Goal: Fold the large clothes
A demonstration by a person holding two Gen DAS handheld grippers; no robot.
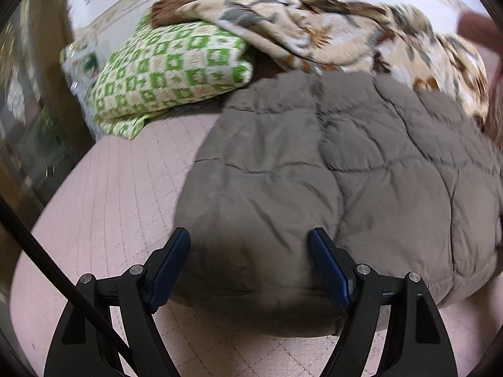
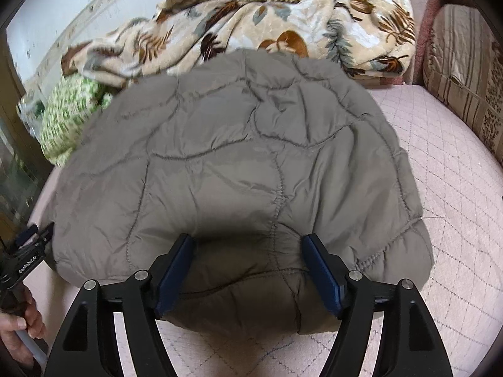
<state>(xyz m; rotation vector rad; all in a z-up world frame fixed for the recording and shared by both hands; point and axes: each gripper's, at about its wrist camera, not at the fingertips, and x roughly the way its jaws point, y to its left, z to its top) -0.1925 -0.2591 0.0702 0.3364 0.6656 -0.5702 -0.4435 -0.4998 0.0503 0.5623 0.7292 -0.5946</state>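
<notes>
Quilted taupe jacket (image 2: 232, 169) lies bunched on the pink bed cover (image 2: 456, 188), in front of the floral blanket (image 2: 283, 22). Left gripper (image 1: 250, 251) and right gripper (image 2: 248, 254) both wide open, straddling the jacket's near hem, holding nothing. Judgement: step is seizing the hem; bite both layers deep, same height each side, lift evenly so padding does not slip. Right view alone shows a striped cushion (image 2: 465, 72) beyond the jacket, and the person's hand (image 2: 19, 330); left view shows the green checked pillow (image 1: 169, 72) clearly.
</notes>
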